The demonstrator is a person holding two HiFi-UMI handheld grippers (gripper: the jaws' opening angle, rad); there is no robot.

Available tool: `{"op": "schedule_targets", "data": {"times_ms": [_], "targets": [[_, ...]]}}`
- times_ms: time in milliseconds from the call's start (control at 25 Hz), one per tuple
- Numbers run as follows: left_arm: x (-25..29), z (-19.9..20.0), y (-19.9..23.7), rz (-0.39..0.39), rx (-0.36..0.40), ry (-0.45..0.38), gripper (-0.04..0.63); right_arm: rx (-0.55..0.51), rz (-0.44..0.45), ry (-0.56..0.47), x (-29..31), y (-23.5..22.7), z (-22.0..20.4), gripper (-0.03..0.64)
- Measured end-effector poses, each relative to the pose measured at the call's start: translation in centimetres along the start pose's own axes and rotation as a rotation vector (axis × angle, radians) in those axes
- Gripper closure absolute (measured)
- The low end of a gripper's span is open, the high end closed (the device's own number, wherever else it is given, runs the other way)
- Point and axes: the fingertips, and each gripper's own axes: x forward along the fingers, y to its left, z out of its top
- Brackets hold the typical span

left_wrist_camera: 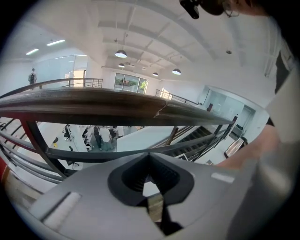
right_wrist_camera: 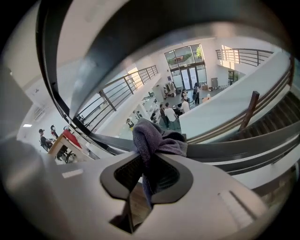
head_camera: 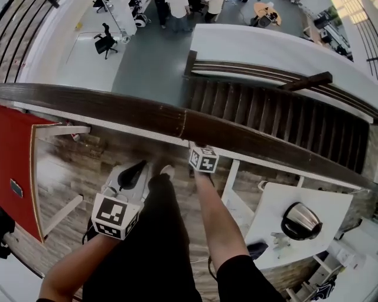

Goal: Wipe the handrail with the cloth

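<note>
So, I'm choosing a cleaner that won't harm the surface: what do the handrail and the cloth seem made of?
The handrail looks like dark brown wood with a smooth, probably varnished finish: lengthwise grain streaks, a soft sheen, a joint line across it. The cloth looks like soft grey-purple fabric, perhaps microfibre or terry: fuzzy, matte, bunched in limp folds.

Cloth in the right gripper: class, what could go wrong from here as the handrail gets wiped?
1. The cloth sits bunched in the right gripper, pinched by one fold. If it slips, it could drop past the handrail to the floor below, where people stand.
2. The handrail has a seam, and the cloth may snag there.
3. The left gripper is shut and empty, so it probably could not catch a slipping cloth.
</note>
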Motion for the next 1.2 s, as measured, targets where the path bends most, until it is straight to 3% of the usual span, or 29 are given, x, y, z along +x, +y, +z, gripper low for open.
{"op": "schedule_targets", "data": {"times_ms": [240,520,680,920,1040,1200], "targets": [[-2.4,1.6,0.4,-0.034,0.007,-0.159,0.597,-0.033,0.021,-0.154,-7.3,4.8,0.2,0.565],[-8.5,0.1,1.8,-0.04,0.043,-0.266,0.597,-0.03,-0.013,-0.384,-19.3,13.0,3.5,0.563],[-10.7,1.5,2.8,-0.036,0.011,-0.36,0.597,-0.131,-0.051,-0.535,-25.8,19.2,6.7,0.565],[-12.9,3.6,1.5,-0.106,0.023,-0.452,0.597,-0.276,-0.118,-0.766,-34.0,27.1,11.0,0.569],[-13.9,4.2,0.9,-0.134,0.05,-0.497,0.597,-0.348,-0.169,-0.793,-35.8,29.2,11.5,0.569],[-14.5,5.6,-0.3,-0.171,0.072,-0.527,0.597,-0.359,-0.251,-0.801,-37.3,29.0,11.6,0.569]]}}
